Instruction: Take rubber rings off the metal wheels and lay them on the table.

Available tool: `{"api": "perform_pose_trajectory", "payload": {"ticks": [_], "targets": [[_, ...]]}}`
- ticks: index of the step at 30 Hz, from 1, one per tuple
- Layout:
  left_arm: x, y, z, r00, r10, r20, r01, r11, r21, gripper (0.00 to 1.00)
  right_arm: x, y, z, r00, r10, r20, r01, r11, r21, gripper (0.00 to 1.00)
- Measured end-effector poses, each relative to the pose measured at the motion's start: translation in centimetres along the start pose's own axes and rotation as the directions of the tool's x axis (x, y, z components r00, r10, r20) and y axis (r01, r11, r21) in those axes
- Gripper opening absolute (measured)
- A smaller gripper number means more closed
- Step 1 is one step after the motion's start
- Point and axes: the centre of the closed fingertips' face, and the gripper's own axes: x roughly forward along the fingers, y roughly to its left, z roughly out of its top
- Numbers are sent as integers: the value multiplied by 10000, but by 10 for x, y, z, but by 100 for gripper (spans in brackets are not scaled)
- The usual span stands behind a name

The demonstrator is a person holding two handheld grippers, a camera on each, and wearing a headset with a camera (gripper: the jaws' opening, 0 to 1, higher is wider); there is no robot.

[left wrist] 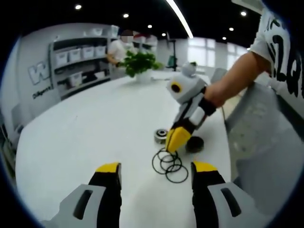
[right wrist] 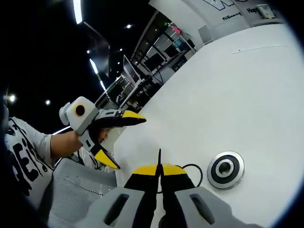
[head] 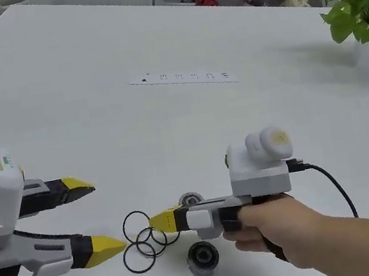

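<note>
Item 1, left gripper [head: 93, 217]: we record its 2 jaws spread apart and holding nothing, with the loose rubber rings [head: 145, 242] lying on the table [head: 168, 126] straight ahead of the tips. Item 2, right gripper [head: 161, 221]: jaws closed, pinching a thin rubber ring [right wrist: 159, 156] that stands up between the tips. We note 2 metal wheels [head: 191, 199] on the table, 1 on either side of those jaws.

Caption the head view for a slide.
Right gripper pinches a rubber ring beside two metal wheels; left gripper open.
</note>
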Motion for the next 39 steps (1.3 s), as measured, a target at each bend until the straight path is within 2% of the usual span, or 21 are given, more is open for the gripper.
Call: {"api": "perform_pose_trajectory", "payload": {"ticks": [11, 26, 39], "targets": [[-1, 2, -2, 10000, 79, 13, -79, 9999, -83, 60, 0, -9, -3, 9991, -396, -144, 397, 9992, 28, 0], [-1, 0, -6, 10000, 61, -56, -62, 9998, -199, 58, -4, -19, -3, 9954, -939, -213, 929, 9946, -459, 4], [-5, -1, -3, 9999, 138, -41, -139, 9996, -231, 59, -15, -8, 10, 9954, -960, 62, 962, 9910, -931, 12]]}}
